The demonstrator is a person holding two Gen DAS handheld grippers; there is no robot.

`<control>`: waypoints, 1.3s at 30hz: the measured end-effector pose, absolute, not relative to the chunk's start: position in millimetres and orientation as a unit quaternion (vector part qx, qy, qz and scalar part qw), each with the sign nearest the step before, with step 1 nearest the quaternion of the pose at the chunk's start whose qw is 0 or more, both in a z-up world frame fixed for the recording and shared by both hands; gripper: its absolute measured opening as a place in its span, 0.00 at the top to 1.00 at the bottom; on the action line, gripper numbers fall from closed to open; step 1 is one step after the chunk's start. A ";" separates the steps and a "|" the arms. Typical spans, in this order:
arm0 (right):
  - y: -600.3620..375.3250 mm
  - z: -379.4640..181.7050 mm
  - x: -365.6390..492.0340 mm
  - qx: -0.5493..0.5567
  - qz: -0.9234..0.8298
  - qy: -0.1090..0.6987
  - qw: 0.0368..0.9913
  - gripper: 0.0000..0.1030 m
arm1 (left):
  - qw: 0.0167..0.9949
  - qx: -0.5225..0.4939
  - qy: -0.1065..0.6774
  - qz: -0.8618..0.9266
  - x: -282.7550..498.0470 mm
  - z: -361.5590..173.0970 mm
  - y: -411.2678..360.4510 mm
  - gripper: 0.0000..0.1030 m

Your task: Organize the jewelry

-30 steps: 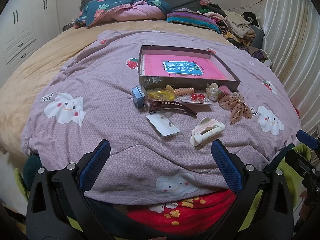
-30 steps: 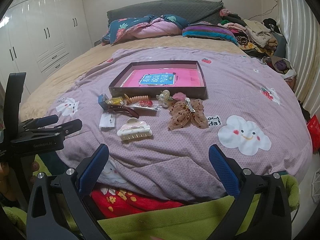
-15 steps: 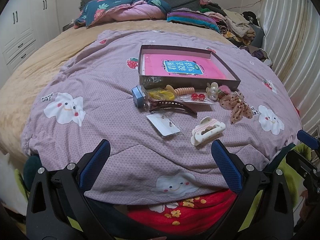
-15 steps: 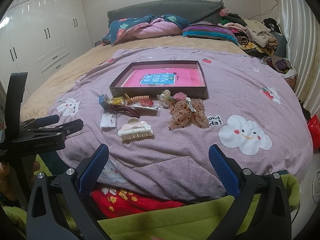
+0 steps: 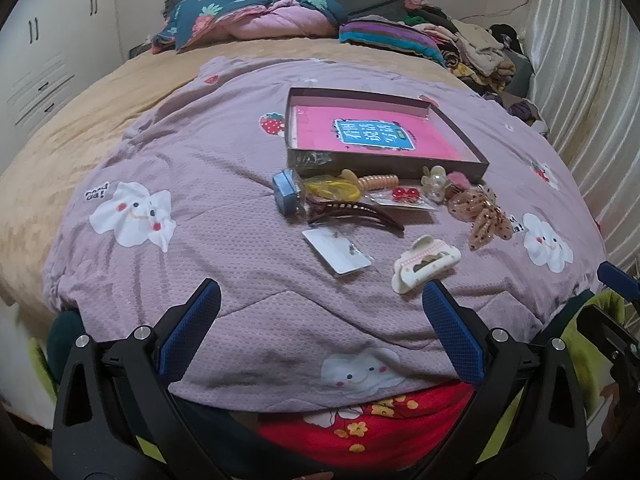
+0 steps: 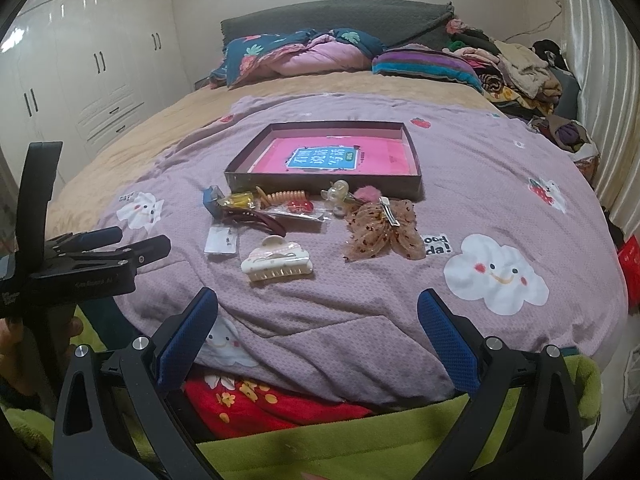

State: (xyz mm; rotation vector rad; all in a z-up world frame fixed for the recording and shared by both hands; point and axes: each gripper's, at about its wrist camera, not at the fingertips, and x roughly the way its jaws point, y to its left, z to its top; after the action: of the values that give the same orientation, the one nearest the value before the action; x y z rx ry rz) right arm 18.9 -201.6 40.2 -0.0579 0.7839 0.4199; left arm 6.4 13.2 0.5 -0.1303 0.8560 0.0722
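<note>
Hair accessories lying scattered before shallow box (image 5: 466,141) at twelve o'clock, awaiting sorting; white claw clip (image 5: 425,263) nearest. Left gripper (image 5: 318,334) and right gripper (image 6: 316,336) both gaping wide, empty, hovering ready.

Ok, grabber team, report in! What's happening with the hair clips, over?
Left gripper open, right gripper open, both empty. Hair clips piled on the quilt, none in the box. Path clear.

We see each hand-held gripper (image 5: 320,328) (image 6: 318,326) in matte black plastic, with blue textured pads (image 5: 452,340) and silver screws (image 5: 140,333).
</note>
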 end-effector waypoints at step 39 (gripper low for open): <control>-131.9 -14.6 108.5 -0.056 0.272 0.439 0.855 0.04 | 0.867 -0.141 0.478 0.006 110.9 -56.7 91.5 0.09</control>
State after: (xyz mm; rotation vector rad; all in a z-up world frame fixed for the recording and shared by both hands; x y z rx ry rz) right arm 108.5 -131.9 -14.6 -0.1184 0.9234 0.5714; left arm 110.9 91.5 -56.6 -0.2955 1.0017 0.0132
